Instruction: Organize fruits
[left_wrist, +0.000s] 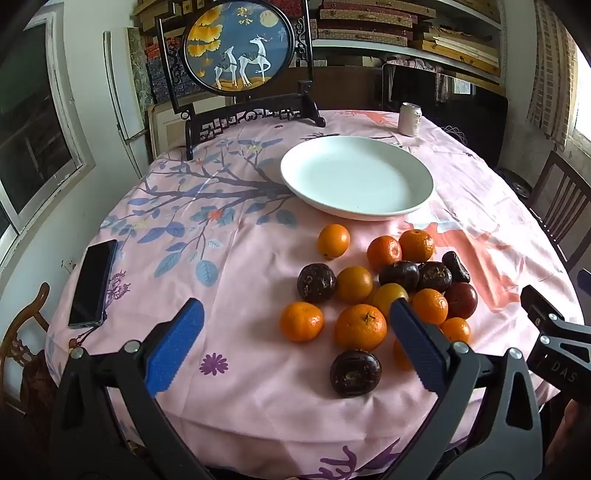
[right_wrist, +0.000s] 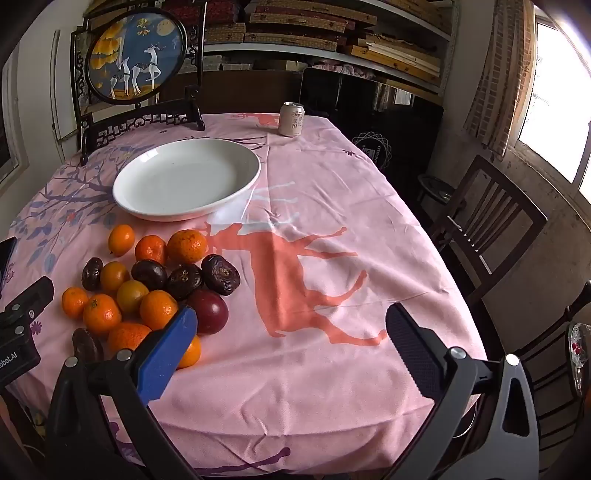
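A heap of fruit lies on the pink tablecloth: several orange mandarins (left_wrist: 360, 326) (right_wrist: 102, 313) and several dark purple passion fruits (left_wrist: 355, 372) (right_wrist: 220, 274). A white plate (left_wrist: 356, 176) (right_wrist: 186, 178) with nothing on it stands just beyond the heap. My left gripper (left_wrist: 297, 314) is open and holds nothing, just above the near side of the heap, with a mandarin (left_wrist: 301, 321) between its blue fingers. My right gripper (right_wrist: 291, 315) is open and holds nothing, over bare cloth to the right of the heap.
A dark phone (left_wrist: 92, 284) lies at the table's left edge. A drink can (left_wrist: 410, 119) (right_wrist: 291, 119) stands at the far side. A framed round deer screen (left_wrist: 236, 48) stands at the far left. Wooden chairs (right_wrist: 484, 221) stand to the right.
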